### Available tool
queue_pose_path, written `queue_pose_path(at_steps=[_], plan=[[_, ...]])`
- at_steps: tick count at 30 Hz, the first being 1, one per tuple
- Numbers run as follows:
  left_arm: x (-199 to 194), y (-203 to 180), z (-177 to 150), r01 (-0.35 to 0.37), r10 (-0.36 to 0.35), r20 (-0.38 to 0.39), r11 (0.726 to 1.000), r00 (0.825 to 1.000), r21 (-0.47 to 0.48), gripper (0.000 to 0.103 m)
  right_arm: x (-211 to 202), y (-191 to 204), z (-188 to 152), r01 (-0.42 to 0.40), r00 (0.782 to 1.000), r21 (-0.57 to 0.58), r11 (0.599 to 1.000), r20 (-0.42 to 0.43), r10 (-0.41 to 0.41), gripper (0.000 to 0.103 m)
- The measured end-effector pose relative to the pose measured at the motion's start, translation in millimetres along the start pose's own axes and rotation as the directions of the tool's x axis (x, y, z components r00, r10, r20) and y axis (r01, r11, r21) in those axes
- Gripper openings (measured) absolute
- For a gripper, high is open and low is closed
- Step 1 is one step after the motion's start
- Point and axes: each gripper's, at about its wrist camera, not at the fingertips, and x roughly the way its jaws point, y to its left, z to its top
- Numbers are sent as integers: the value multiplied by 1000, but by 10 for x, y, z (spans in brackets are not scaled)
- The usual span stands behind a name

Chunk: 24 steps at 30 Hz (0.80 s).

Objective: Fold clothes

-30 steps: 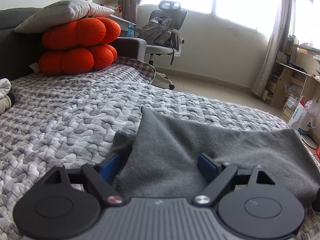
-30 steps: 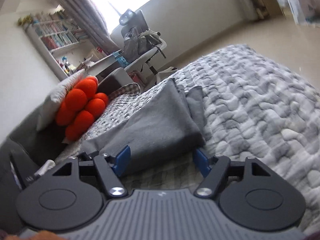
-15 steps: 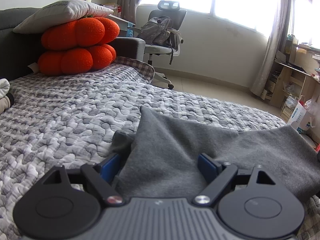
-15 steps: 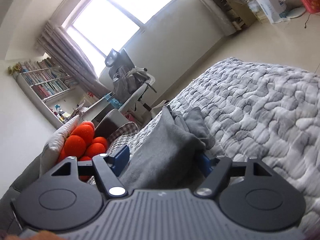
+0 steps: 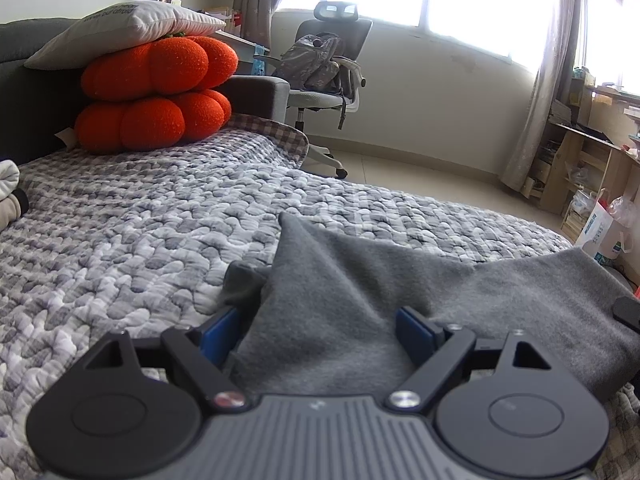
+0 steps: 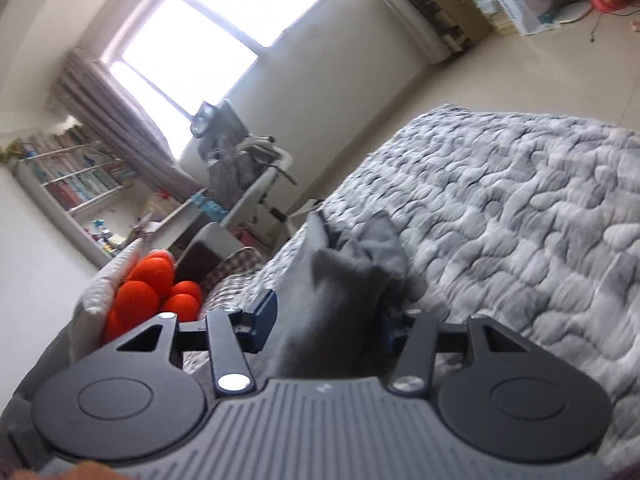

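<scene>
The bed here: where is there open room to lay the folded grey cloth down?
The quilt lies bare between the grey garment and the orange cushions; in the right wrist view it is also bare to the right of the garment. Crowded spots: the cushion stack with its pillow, and the pale clothes at the left edge.

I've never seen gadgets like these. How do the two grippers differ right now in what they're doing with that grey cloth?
The left gripper stands wide, the grey cloth lying loose between its fingers; the right gripper is closing, narrower, on a bunched fold. The left sits level; the right is rolled sideways, tilting its view. Both have blue pads and straddle the same cloth on the quilt.
</scene>
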Motion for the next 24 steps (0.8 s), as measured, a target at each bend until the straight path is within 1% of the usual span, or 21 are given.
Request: queue_pose_path(at_steps=[3, 5, 11, 13, 14, 15, 16, 18, 20, 22, 23, 24], plan=[[-5, -3, -2, -1, 1, 0, 1000, 1000, 1, 87, 34, 32, -11, 25, 1000, -12, 1000, 6, -25, 53], [-8, -5, -6, -1, 1, 0, 1000, 1000, 1, 87, 51, 54, -16, 26, 1000, -28, 999, 0, -26, 56], [-3, -3, 0, -1, 1, 1, 1000, 1000, 4, 87, 151, -60, 129, -18, 999, 19, 1000, -50, 19, 56], [-5, -7, -2, 0, 0, 1, 1000, 1000, 2, 87, 119, -100, 163, -28, 998, 55, 998, -53, 31, 54], [-3, -5, -2, 1, -1, 1, 1000, 1000, 1, 87, 55, -112, 164, -25, 999, 69, 997, -35, 28, 54], [-1, -2, -1, 3, -3, 1, 1000, 1000, -1, 87, -42, -105, 139, -18, 1000, 53, 998, 2, 18, 55], [1, -1, 0, 3, -3, 1, 1000, 1000, -1, 87, -128, -94, 111, -7, 999, 31, 999, 34, 6, 55], [4, -5, 2, 3, -3, 1, 1000, 1000, -1, 87, -208, -55, 47, 34, 998, -54, 998, 51, -32, 56], [3, -4, 0, 2, -2, 2, 1000, 1000, 1, 87, -199, -121, 57, 31, 999, -16, 999, 39, -31, 55], [5, -5, -1, 1, -1, 2, 1000, 1000, 2, 87, -185, -150, 91, 20, 999, 14, 1000, 36, -20, 61], [4, -9, 0, 1, -1, 2, 1000, 1000, 2, 87, -171, -138, 92, 17, 999, 11, 1000, 41, -18, 63], [3, -12, 0, 0, 0, 2, 1000, 1000, 3, 87, -153, -121, 89, 15, 999, 4, 1000, 44, -15, 64]])
